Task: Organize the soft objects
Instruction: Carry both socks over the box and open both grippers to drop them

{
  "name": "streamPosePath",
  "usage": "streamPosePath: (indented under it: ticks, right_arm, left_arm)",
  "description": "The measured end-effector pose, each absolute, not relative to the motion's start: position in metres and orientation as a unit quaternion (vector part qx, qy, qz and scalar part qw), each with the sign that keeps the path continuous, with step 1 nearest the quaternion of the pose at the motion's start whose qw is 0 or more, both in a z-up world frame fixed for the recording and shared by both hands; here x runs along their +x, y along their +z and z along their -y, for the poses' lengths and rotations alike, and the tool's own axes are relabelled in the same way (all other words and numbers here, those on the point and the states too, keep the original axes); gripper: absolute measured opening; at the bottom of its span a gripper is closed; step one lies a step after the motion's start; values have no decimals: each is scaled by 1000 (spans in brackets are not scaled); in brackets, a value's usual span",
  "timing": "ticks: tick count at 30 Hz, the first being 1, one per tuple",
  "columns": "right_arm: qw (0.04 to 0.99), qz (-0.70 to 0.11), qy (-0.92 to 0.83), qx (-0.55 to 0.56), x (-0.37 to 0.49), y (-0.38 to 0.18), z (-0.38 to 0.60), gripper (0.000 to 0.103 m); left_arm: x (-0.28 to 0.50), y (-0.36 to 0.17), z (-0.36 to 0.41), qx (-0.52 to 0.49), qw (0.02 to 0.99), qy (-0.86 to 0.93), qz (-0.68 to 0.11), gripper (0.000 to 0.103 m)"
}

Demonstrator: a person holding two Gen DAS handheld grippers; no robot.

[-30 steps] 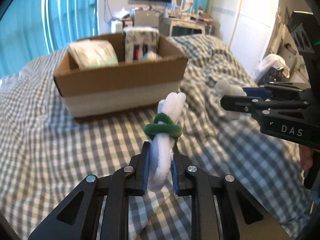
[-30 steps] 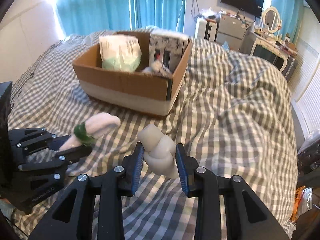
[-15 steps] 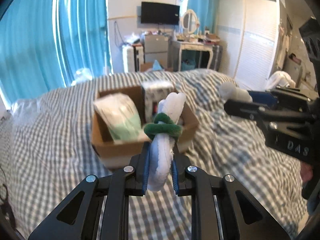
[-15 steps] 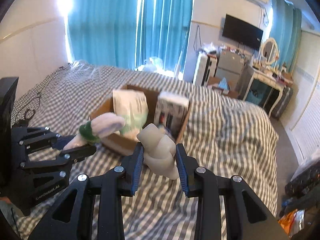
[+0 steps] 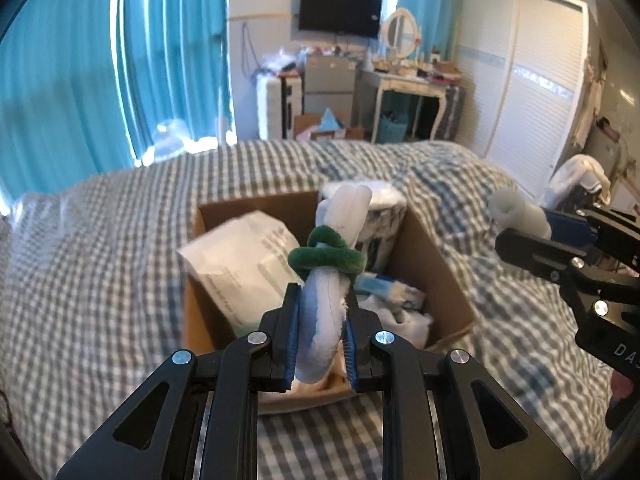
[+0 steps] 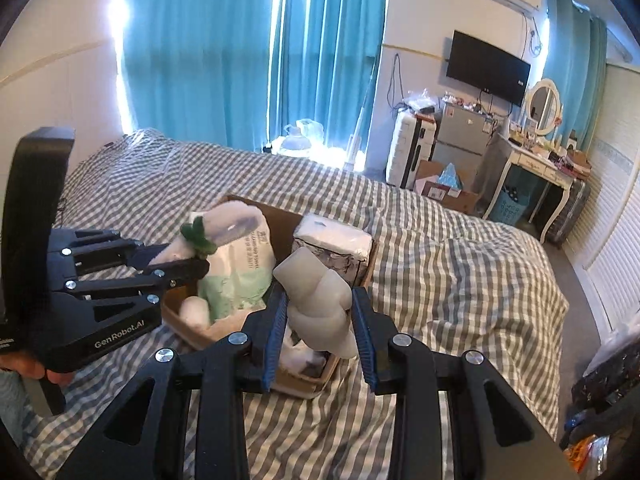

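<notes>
My left gripper [image 5: 319, 312] is shut on a white rolled cloth with a green band [image 5: 326, 276] and holds it above the open cardboard box [image 5: 436, 256]. It also shows in the right wrist view [image 6: 180, 258]. My right gripper [image 6: 320, 312] is shut on a cream knotted soft bundle [image 6: 320, 308], held above the box's near edge [image 6: 192, 334]. That gripper shows at the right of the left wrist view [image 5: 532, 232]. In the box are a white and green pack [image 5: 244, 264], a printed pack [image 6: 332, 246] and small white items [image 5: 404, 318].
The box stands on a bed with a grey checked cover [image 5: 100, 264]. Blue curtains [image 6: 240, 52], a TV [image 6: 486, 68], a dressing table [image 6: 540, 160] and a white wardrobe [image 5: 532, 92] stand beyond the bed.
Both grippers have risen and moved forward over the box, each still holding its soft item. The box now lies below them and its inside shows.
</notes>
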State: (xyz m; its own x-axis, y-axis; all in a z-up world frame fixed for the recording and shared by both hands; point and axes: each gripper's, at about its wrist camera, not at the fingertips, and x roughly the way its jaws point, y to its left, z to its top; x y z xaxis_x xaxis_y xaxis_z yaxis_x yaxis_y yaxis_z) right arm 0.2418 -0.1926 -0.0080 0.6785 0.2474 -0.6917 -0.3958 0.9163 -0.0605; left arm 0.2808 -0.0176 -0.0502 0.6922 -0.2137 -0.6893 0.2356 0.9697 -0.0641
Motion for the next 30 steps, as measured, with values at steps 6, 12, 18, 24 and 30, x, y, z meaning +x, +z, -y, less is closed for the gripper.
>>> streamPosePath:
  ticks: [6, 12, 18, 24, 30]
  right_arm:
    - [904, -377, 176, -96, 268, -30, 195, 32]
    - [901, -385, 178, -93, 276, -40, 195, 32]
    - [902, -382, 182, -85, 272, -31, 196, 32]
    - [908, -367, 183, -90, 259, -8, 192, 33]
    - [907, -365, 190, -87, 262, -3, 181, 34]
  left_arm:
    - [296, -78, 29, 19, 910, -132, -392, 21]
    - [291, -81, 36, 35, 907, -131, -399, 39]
    - [272, -56, 34, 49, 925, -117, -358, 81]
    - [259, -29, 13, 40, 938, -94, -332, 82]
    - [255, -17, -19, 32, 948, -51, -312, 82]
